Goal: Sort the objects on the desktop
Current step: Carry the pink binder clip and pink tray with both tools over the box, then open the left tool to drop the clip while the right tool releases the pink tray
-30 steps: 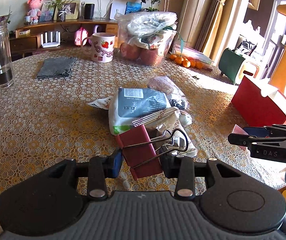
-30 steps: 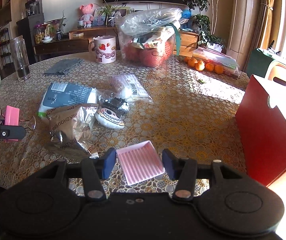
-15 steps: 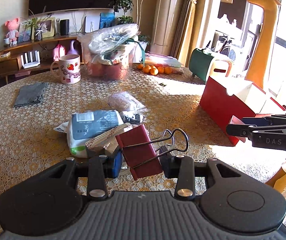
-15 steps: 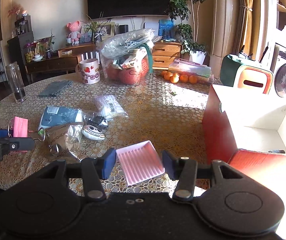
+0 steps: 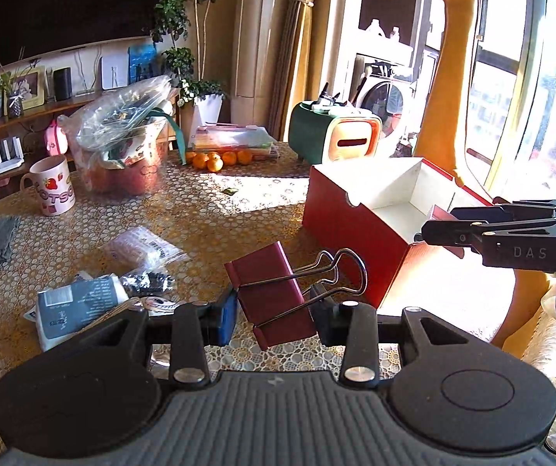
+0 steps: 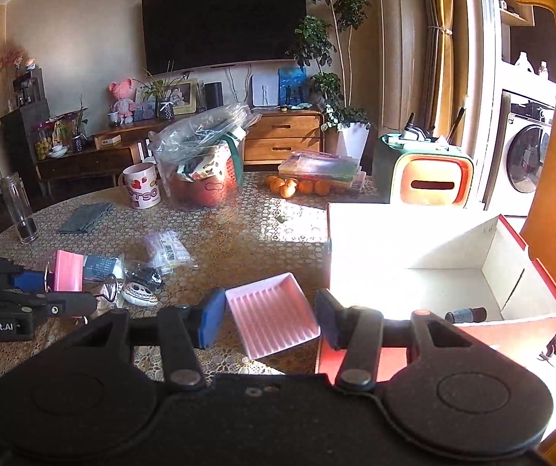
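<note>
Open box at table's right edge, packets left, mug and oranges behind

The binder clip has a matt red body and shiny wire handles. The pink tray looks like ribbed, smooth plastic. The box seems red card outside, plain white inside. A lace-patterned cloth covers the table. The mug is glossy.

Home living room (wall television, washing machine, houseplant)
</note>
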Motion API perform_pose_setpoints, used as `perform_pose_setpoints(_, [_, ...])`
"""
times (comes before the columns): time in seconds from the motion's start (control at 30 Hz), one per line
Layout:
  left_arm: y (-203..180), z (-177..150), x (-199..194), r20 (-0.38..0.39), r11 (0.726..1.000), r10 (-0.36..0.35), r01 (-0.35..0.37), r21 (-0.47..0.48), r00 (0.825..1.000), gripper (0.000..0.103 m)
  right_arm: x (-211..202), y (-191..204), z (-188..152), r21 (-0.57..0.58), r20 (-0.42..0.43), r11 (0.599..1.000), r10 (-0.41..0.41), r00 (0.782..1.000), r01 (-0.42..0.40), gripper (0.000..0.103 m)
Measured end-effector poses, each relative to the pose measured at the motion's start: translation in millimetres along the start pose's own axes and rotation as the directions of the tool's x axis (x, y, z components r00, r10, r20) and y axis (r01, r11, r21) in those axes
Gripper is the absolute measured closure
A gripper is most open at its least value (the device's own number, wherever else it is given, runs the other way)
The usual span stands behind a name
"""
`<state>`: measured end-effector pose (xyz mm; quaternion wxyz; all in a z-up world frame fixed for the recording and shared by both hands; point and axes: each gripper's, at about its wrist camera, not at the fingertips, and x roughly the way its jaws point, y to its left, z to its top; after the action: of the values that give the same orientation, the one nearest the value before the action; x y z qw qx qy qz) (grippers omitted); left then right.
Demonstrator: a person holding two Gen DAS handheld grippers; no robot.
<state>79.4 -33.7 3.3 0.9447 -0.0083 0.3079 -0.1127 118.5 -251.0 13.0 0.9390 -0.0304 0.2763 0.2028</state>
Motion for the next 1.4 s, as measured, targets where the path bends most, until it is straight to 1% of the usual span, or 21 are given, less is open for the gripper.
perform_pose_setpoints(0.23, [-43,26,26,-0.003,0.995,-0.075,0.075,0.062,0.997,0.065,-8,-39,6,0.024,0.006,0.999,-0.044,0.999,0.043,0.052])
perform_pose_setpoints(0.4, [-71,45,49,-0.016,0.987,-0.121,0.122,0.106,0.993,0.065,-6,-71,9,0.051,0.000,0.995,-0.081,0.997,0.081,0.052])
perform_pose_setpoints(0.57, [-96,63,75,-0.029,0.976,-0.142,0.144,0.163,0.990,0.065,3,-97,13,0.069,-0.012,0.992,-0.107,0.994,0.108,0.052])
perform_pose_setpoints(0.67, [-105,74,95,-0.050,0.972,-0.156,0.162,0.171,0.986,0.065,10,-109,14,0.066,-0.011,0.991,-0.120,0.993,0.121,0.052])
perform_pose_setpoints(0.8, [-117,86,121,-0.080,0.967,-0.159,0.171,0.186,0.984,0.065,23,-127,17,0.069,-0.024,0.989,-0.131,0.991,0.132,0.052])
perform_pose_setpoints(0.97, [-128,103,162,-0.137,0.962,-0.160,0.185,0.199,0.978,0.065,39,-149,16,0.066,-0.046,0.986,-0.148,0.988,0.151,0.052])
perform_pose_setpoints(1.03, [-131,109,179,-0.171,0.959,-0.168,0.201,0.201,0.971,0.065,46,-157,16,0.063,-0.056,0.986,-0.149,0.987,0.152,0.052])
perform_pose_setpoints(1.17, [-141,120,215,-0.225,0.955,-0.146,0.197,0.221,0.963,0.065,61,-169,15,0.047,-0.082,0.986,-0.153,0.985,0.157,0.052])
perform_pose_setpoints(1.23, [-145,123,231,-0.258,0.953,-0.140,0.201,0.228,0.956,0.065,69,-174,14,0.037,-0.099,0.987,-0.152,0.983,0.156,0.052])
perform_pose_setpoints(1.4, [-153,126,270,-0.332,0.950,-0.108,0.196,0.244,0.937,0.065,91,-182,10,0.021,-0.146,0.992,-0.117,0.982,0.121,0.053])
